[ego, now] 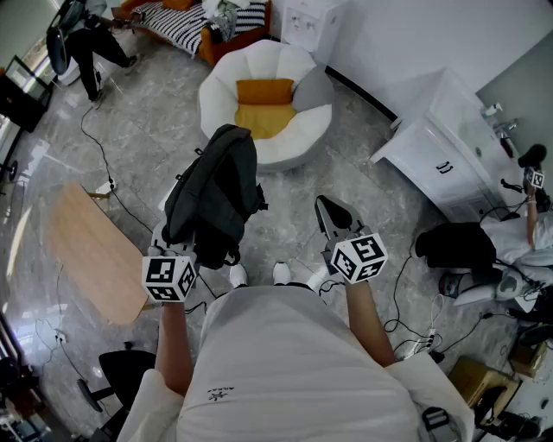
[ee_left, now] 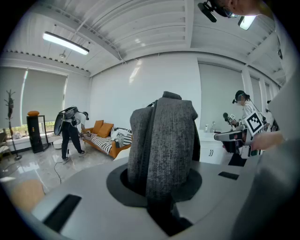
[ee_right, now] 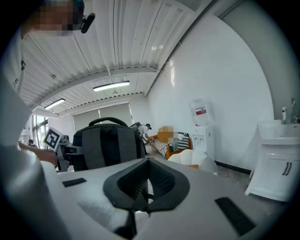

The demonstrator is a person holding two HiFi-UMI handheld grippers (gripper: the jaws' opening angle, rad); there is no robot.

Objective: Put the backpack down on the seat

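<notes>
hanging from the left tongs (ee_left: 161, 190), which are clenching its grey strap (ee_left: 164, 140), the backpack (ego: 216, 186) is dangling in the air, short of the white seat (ego: 226, 86). the right tongs (ee_right: 147, 185) are sitting pinched together on nothing. the setting down is looking not yet begun.

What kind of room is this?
Probably a studio furnished like a living room: a white petal-shaped armchair with orange cushions, an orange sofa with a striped cover, and loose black cables across the grey marble floor.

Both arms out front, tipped slightly down; left gripper (ee_left: 157, 185) clamped on backpack (ee_left: 164, 140) strap, right gripper (ee_right: 146, 185) closed, empty
</notes>
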